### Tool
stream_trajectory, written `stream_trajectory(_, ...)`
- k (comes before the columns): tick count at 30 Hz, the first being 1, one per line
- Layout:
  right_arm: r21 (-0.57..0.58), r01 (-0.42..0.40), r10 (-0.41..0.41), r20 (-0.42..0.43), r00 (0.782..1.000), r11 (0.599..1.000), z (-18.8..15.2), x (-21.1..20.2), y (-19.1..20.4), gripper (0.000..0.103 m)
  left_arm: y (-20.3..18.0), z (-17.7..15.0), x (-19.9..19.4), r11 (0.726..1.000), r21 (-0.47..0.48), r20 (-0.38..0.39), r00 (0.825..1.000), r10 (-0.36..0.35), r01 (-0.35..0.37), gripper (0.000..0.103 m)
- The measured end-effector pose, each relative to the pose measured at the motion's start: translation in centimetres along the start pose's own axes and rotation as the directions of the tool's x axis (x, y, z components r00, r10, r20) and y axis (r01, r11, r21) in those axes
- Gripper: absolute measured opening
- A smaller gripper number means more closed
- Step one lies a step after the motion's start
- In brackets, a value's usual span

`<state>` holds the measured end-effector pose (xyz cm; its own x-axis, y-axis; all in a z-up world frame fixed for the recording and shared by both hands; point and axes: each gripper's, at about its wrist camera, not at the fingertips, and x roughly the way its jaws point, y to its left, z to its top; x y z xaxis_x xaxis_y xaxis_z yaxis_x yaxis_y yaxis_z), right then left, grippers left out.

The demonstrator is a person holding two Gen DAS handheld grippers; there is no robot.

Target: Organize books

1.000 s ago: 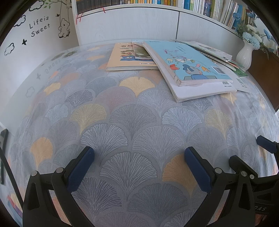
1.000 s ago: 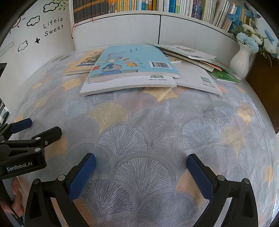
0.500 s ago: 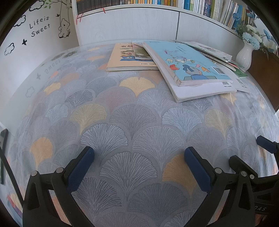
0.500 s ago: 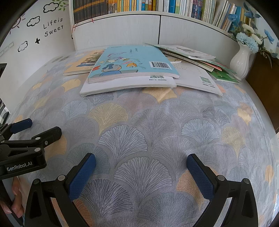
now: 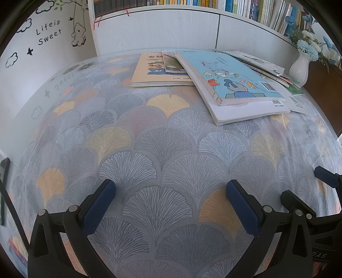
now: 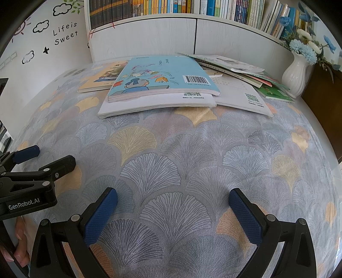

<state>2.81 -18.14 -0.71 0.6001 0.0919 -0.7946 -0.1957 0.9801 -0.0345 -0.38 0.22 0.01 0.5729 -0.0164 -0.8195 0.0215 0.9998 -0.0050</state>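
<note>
Several books lie scattered at the far side of the table. A light-blue book [image 5: 228, 79] [image 6: 160, 77] lies on a larger white book [image 5: 252, 111] [image 6: 158, 102]. An orange-yellow book [image 5: 149, 72] [image 6: 100, 79] lies to their left. Thin booklets [image 6: 230, 66] and a green one [image 6: 275, 92] lie to the right. My left gripper [image 5: 171, 201] is open and empty, low over the near tablecloth. My right gripper [image 6: 173, 205] is open and empty beside it. Each shows at the edge of the other's view: the left gripper [image 6: 32, 166] and the right gripper [image 5: 310, 188].
The table has a fan-patterned cloth [image 5: 149, 139]. A white vase [image 6: 296, 74] with blue flowers stands at the far right. A white bookshelf [image 6: 171, 12] full of upright books runs behind the table. A wall with decals is at the left.
</note>
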Motion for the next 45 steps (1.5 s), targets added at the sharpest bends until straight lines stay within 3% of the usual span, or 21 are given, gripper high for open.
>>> stream_trajectory(22, 0.002, -0.002, 0.002, 0.000, 1.000, 1.000, -0.1, 0.0, -0.1, 0.103, -0.1, 0.3, -0.1, 1.000, 0.003, -0.006, 1.000, -0.007, 0.007, 0.103)
stream_trajectory(25, 0.003, -0.026, 0.026, -0.011, 1.000, 1.000, 0.1, -0.1, -0.2, 0.103, 0.0, 0.7, -0.2, 0.999, 0.038, -0.044, 0.998, -0.034, 0.036, 0.103)
stream_trajectory(27, 0.003, -0.083, 0.083, -0.031, 0.996, 0.997, 0.6, -0.6, -0.8, 0.102, 0.3, 1.5, -0.2, 0.996, 0.072, -0.093, 0.995, -0.037, 0.044, 0.102)
stream_trajectory(31, -0.040, -0.115, 0.116, 0.021, 0.993, 0.993, 3.3, -3.7, -2.4, 0.102, 0.8, 4.4, -1.3, 0.992, 0.126, -0.057, 0.998, 0.003, 0.004, 0.102)
stream_trajectory(35, -0.037, -0.153, 0.156, 0.070, 0.985, 0.987, 7.4, -5.1, -4.8, 0.102, 0.9, 8.7, -1.3, 0.991, 0.105, -0.053, 0.995, -0.083, 0.088, 0.102)
stream_trajectory(38, 0.022, -0.224, 0.222, 0.074, 0.972, 0.974, 10.2, -3.7, -6.9, 0.102, 0.2, 11.6, -0.6, 0.988, 0.090, -0.007, 0.992, -0.128, 0.128, 0.102)
stream_trajectory(41, 0.113, -0.274, 0.269, 0.058, 0.961, 0.955, 12.9, -0.3, -9.0, 0.101, -1.4, 13.2, 0.6, 0.987, 0.110, 0.032, 0.992, -0.123, 0.119, 0.102)
stream_trajectory(45, 0.170, -0.322, 0.326, 0.002, 0.945, 0.931, 14.7, 3.7, -9.8, 0.083, -3.9, 14.0, 3.1, 0.980, 0.125, 0.005, 0.988, -0.157, 0.155, 0.102)
